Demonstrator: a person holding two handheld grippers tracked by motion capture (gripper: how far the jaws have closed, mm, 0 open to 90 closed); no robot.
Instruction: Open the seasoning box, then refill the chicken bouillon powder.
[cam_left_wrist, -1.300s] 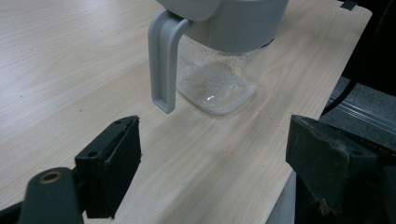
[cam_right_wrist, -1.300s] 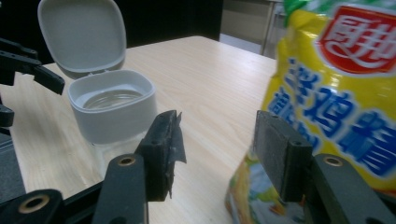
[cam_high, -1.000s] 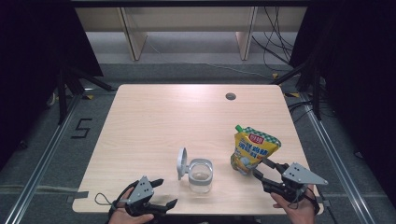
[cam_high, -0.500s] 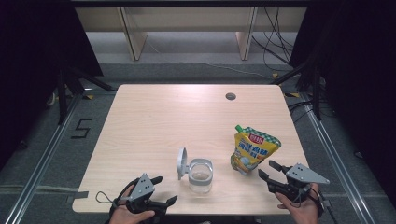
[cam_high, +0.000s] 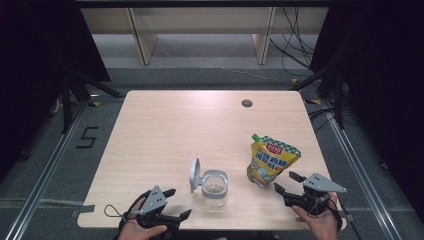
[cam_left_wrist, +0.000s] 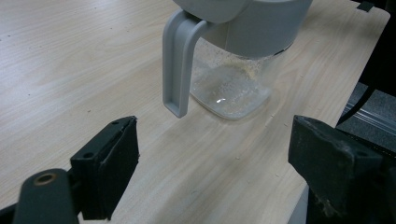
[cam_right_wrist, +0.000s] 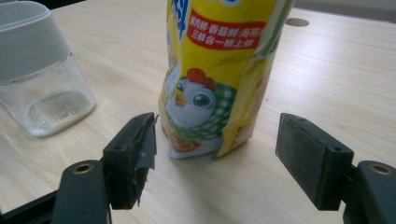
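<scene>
High view first, starting from our edge of the table (cam_high: 165, 130): our left gripper (cam_high: 176, 204) sits at the near edge on the left, jaws spread wide with nothing in them, pointing across toward the clear jar (cam_high: 215, 187). Our right gripper (cam_high: 286, 182) is at the near right corner, and its jaws have just been opening, so now they stand wide and bare, aimed at the yellow pouch (cam_high: 270, 161) just beyond them without touching it. Left gripper view shows our two black pads wide apart over bare wood, and past them the jar (cam_left_wrist: 233, 70) stands upright near the table edge with its grey handle (cam_left_wrist: 177, 65) hanging down on the side facing us and a thin layer of pale grains on the bottom. Right gripper view has the pouch (cam_right_wrist: 219, 74) standing upright just past our jaws, pretty much centred between them, cartoon chick printed on the front and a red label higher up; the jar (cam_right_wrist: 39, 70) is off to its left, near but apart. Back in the high view the jar's grey lid (cam_high: 194, 175) is flipped open and stands up on its left side, the pouch leans a little with its green spout (cam_high: 256, 136) at the top, and further back there's a small round hole (cam_high: 246, 103) in the tabletop
</scene>
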